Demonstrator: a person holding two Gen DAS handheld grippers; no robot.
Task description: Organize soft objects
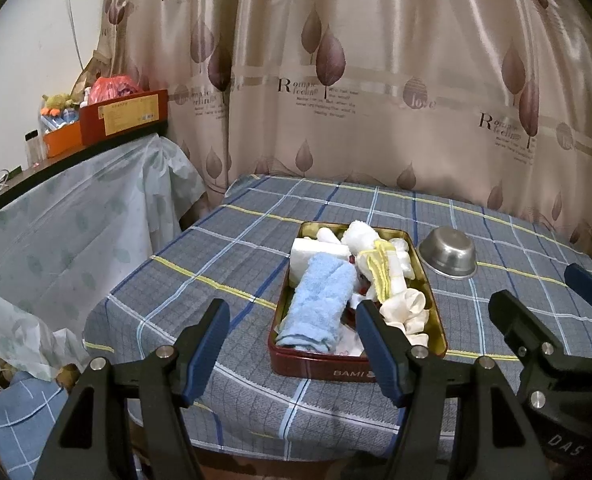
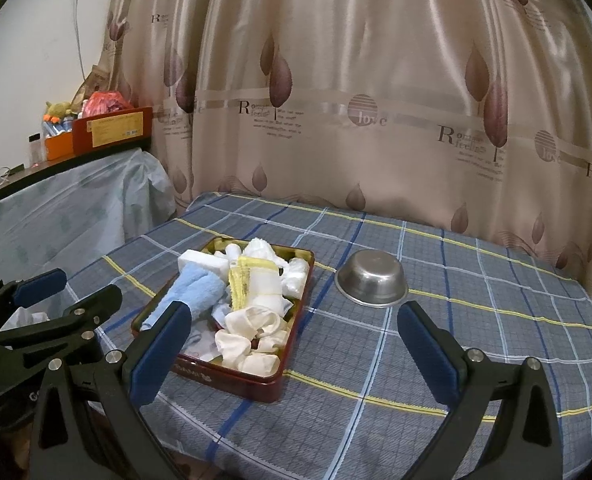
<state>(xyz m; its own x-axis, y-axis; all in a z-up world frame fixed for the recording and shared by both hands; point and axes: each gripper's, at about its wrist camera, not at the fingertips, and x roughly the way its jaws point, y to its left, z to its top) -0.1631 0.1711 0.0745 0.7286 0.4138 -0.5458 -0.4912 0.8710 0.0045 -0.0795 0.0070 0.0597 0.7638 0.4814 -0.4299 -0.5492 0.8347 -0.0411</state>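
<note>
Nearest, the left gripper [image 1: 292, 350] and right gripper [image 2: 296, 352] hover wide open and empty before a red tin [image 1: 316, 364] heaped with soft cloths, beside a steel bowl [image 2: 372, 280]. Best pinch the blue towel [image 1: 316, 300] mid-roll, lifting slowly.
</note>
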